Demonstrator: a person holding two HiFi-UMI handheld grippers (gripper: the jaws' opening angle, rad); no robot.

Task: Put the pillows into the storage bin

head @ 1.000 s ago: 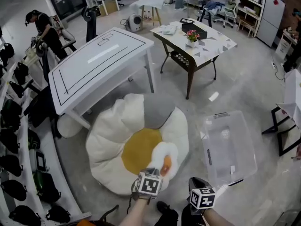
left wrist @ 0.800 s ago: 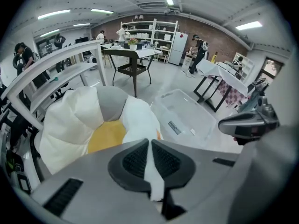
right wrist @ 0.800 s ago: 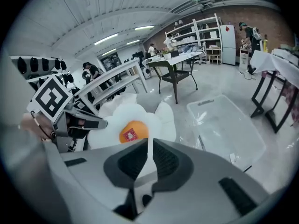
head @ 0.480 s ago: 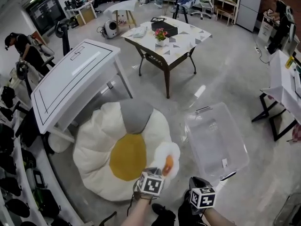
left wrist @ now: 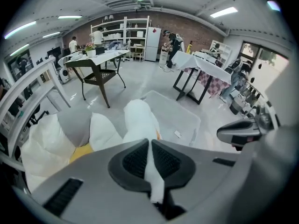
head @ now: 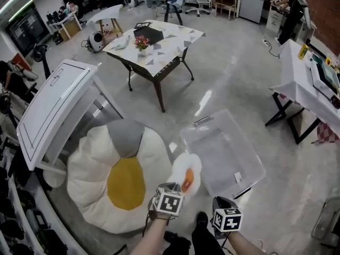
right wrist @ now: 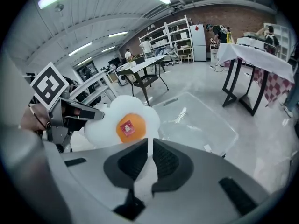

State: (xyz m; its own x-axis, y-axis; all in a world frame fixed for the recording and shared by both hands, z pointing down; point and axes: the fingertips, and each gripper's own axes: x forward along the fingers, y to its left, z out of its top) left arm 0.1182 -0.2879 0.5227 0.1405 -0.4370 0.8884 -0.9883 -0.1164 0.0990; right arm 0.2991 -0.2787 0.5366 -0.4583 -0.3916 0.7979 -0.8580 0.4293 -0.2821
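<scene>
White bench (head: 53,108) with a black outline on its top stands at far left in the head view.

Just right of it, on the floor (head: 239,73), lies a large egg cushion (head: 85,169): white lobes, yellow centre, one grey wedge at the top. Its left edge sits under the bench's rim.

Left tool (left wrist: 148,143): pads pressed together on a white fold of the small egg pillow (head: 187,171). The fabric runs down between the pads in the left gripper view.

The small egg pillow is white with an orange yolk and a small red tag on the yolk. It is held up in the air, between the large egg cushion and the storage bin (head: 249,161), at the bin's near-left corner, not inside it.

Right tool (right wrist: 150,143): pads closed on the pillow's white lower edge. The yolk face is turned toward this tool, and the left tool's marker cube shows at the left of the right gripper view.

The storage bin is clear plastic with an open top and stands on the floor right of the pillow.
</scene>
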